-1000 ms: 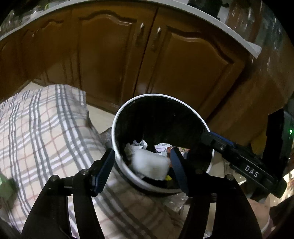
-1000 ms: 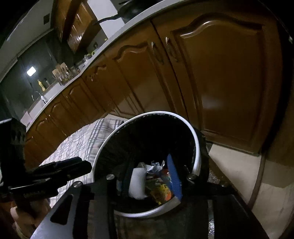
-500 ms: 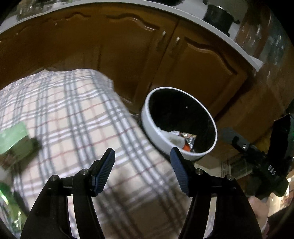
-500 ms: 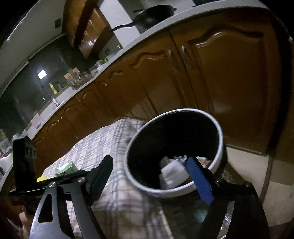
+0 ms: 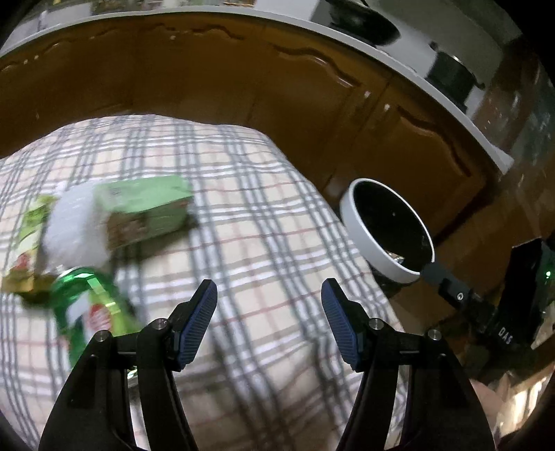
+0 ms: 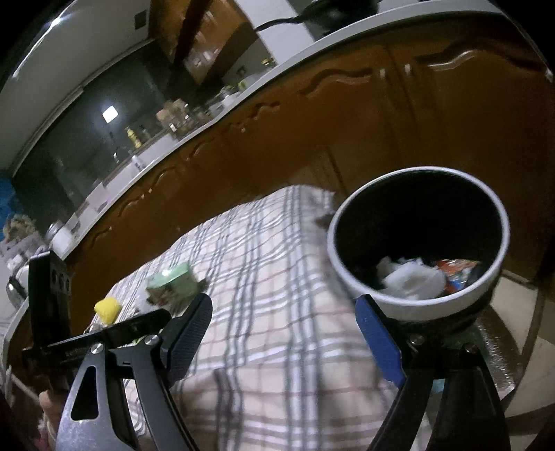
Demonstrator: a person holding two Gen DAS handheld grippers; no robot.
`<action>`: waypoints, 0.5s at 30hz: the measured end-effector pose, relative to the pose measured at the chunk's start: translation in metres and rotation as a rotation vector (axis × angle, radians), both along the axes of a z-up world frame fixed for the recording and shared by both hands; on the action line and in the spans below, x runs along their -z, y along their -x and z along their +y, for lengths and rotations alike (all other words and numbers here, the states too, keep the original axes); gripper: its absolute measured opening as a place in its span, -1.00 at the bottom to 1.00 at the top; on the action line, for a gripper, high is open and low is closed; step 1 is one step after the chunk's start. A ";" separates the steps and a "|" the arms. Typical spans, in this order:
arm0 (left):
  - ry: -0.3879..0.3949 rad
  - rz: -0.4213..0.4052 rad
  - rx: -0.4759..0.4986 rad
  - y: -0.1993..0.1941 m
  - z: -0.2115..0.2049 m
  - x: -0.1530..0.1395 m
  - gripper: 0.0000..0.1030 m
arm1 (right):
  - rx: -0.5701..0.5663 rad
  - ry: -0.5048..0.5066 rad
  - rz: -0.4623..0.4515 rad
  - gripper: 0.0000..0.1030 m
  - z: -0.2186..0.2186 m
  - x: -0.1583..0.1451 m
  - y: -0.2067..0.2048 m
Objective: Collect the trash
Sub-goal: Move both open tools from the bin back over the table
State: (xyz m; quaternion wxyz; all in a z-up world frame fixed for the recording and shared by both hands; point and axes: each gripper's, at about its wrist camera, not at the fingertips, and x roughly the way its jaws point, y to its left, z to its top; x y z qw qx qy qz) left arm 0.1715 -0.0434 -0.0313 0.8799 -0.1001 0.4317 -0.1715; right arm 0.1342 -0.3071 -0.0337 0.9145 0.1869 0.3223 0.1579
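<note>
Beside the checked tablecloth (image 5: 263, 222) we see the white bin (image 6: 416, 305) holding crumpled trash (image 6: 409, 277); a green carton (image 5: 145, 211) and green can (image 5: 86, 305) lie on the cloth. Our left gripper (image 5: 269, 322) and right gripper (image 6: 284, 340) are both spread, empty.

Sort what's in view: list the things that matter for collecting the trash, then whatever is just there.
For the job:
- trash bin, white rim, rubbish inside
- green can
- green box
- white crumpled paper
- yellow item

Just there:
- checked cloth
- wooden cabinets
- dark pan on the counter
</note>
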 end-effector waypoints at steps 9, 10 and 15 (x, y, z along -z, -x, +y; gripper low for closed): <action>-0.006 -0.012 -0.114 0.023 0.067 0.000 0.23 | -0.118 0.003 0.020 0.68 0.053 0.008 0.002; -0.006 -0.012 -0.131 0.025 0.076 0.000 0.23 | -0.131 0.000 0.024 0.68 0.058 0.008 0.002; -0.002 -0.009 -0.208 0.032 0.113 0.001 0.23 | -0.188 0.005 0.034 0.68 0.083 0.010 -0.001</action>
